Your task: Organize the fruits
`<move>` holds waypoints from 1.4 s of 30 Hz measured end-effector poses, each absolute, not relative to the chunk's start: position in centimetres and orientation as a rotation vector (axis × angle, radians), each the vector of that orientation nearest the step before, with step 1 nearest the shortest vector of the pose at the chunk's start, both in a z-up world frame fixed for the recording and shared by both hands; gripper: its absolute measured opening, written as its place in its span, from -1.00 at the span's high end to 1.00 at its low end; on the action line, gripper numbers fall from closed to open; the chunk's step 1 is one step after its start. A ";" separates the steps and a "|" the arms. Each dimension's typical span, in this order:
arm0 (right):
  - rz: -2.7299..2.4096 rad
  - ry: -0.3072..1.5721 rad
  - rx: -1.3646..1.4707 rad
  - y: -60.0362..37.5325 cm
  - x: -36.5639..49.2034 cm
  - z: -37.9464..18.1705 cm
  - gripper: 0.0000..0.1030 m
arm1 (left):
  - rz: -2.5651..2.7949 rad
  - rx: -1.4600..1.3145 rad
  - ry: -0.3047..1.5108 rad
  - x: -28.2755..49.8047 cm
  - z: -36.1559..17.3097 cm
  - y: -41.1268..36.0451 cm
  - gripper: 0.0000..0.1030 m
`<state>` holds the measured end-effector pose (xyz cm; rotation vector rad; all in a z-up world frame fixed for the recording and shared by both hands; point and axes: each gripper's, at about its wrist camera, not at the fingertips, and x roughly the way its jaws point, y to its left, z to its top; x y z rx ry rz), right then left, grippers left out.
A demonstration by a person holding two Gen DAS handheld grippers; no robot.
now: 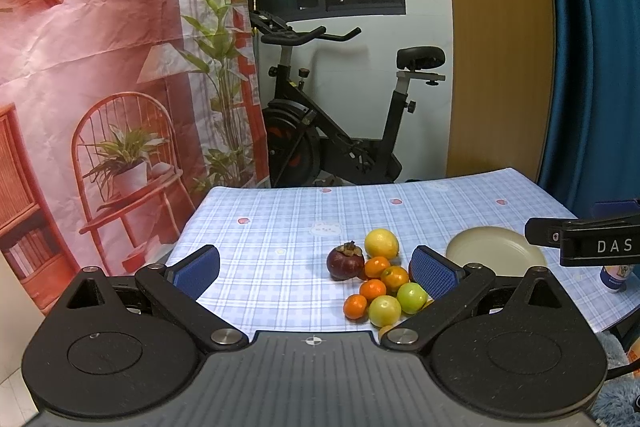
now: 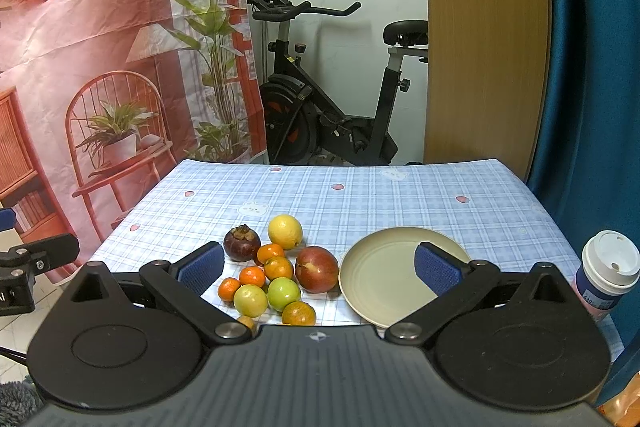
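Counter (image 2: 400, 203) cloth: light blue plaid, pink strawberry and white bunny prints. Plate (image 2: 384, 279) beige. Lemon (image 2: 284, 231) yellow, mangosteen (image 2: 241, 243) dark purple, tangerines (image 2: 279, 267) orange, two green fruits (image 2: 283, 293), apple (image 2: 316, 269) red. Hand-held gripper pads (image 2: 438, 269) blue.

Dim, warm indoor light, sharp focus (fisheye-bent edges).

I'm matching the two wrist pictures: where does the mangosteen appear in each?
Left wrist: mangosteen just right of centre, at the pile's left edge.
Right wrist: mangosteen left of centre, at the pile's far left.
Shared landmark: the lemon sits just right of it and slightly farther back in both.
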<state>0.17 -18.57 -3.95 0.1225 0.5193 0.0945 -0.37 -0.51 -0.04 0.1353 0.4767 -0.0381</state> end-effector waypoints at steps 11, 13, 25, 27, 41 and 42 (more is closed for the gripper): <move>0.093 0.518 0.120 -18.5 0.1 -3.9 -1.00 | -0.039 0.136 0.477 -0.4 -0.1 -0.5 -1.00; 0.094 0.517 0.120 -18.5 0.1 -3.9 -1.00 | -0.040 0.136 0.475 -0.4 -0.1 -0.5 -1.00; 0.092 0.517 0.118 -18.4 0.1 -3.9 -1.00 | -0.040 0.135 0.474 -0.4 0.0 -0.4 -1.00; 0.092 0.517 0.118 -18.4 0.1 -3.9 -1.00 | -0.040 0.134 0.474 -0.4 0.0 -0.4 -1.00; 0.093 0.515 0.112 -18.4 0.0 -3.5 -1.00 | -0.039 0.131 0.474 -0.4 0.0 -0.3 -1.00; 0.093 0.515 0.112 -18.4 0.0 -3.5 -1.00 | -0.038 0.131 0.473 -0.4 0.0 -0.4 -1.00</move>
